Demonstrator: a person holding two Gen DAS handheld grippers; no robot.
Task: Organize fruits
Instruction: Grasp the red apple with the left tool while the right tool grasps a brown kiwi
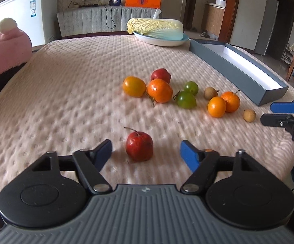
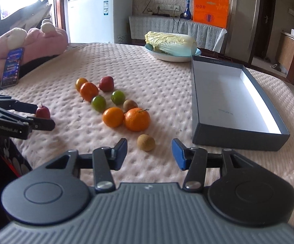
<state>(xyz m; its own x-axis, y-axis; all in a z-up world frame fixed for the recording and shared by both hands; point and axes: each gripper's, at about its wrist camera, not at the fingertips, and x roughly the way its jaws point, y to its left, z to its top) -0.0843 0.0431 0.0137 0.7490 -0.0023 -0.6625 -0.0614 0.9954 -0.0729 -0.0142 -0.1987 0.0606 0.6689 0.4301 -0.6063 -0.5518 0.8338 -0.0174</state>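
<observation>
The left claw (image 1: 146, 152) is open. A red apple (image 1: 139, 146) sits on the counter (image 1: 65, 101) between its two fingers, and the blue pads do not touch it. There is a gap on each side of the apple.

The right claw (image 2: 149, 152) is open too. A small brown fruit (image 2: 146, 142) lies between its fingers, a bit nearer the left one. The pads do not touch it.

In the left view, the other fruits lie in a loose bunch at about 12 to 2 o'clock from the apple. There is a yellow-orange fruit (image 1: 134, 86), an orange (image 1: 159, 90) touching a second red apple (image 1: 161, 75), and two green fruits (image 1: 186, 99) side by side. More to the right, two oranges (image 1: 224, 104) touch each other, with another brown fruit (image 1: 210, 93) just beside them. The right claw pokes in at 3 o'clock.

A long grey box (image 2: 236, 105) with a white inside sits open at 2 o'clock in the right view. It looks bare inside, though its near wall hides a bit of the floor.

Far back at 12 o'clock, a cabbage (image 2: 170, 41) lies on a plate (image 2: 173, 58). A pink plush toy (image 2: 43, 40) and a phone (image 2: 12, 69) are at 10 o'clock.
</observation>
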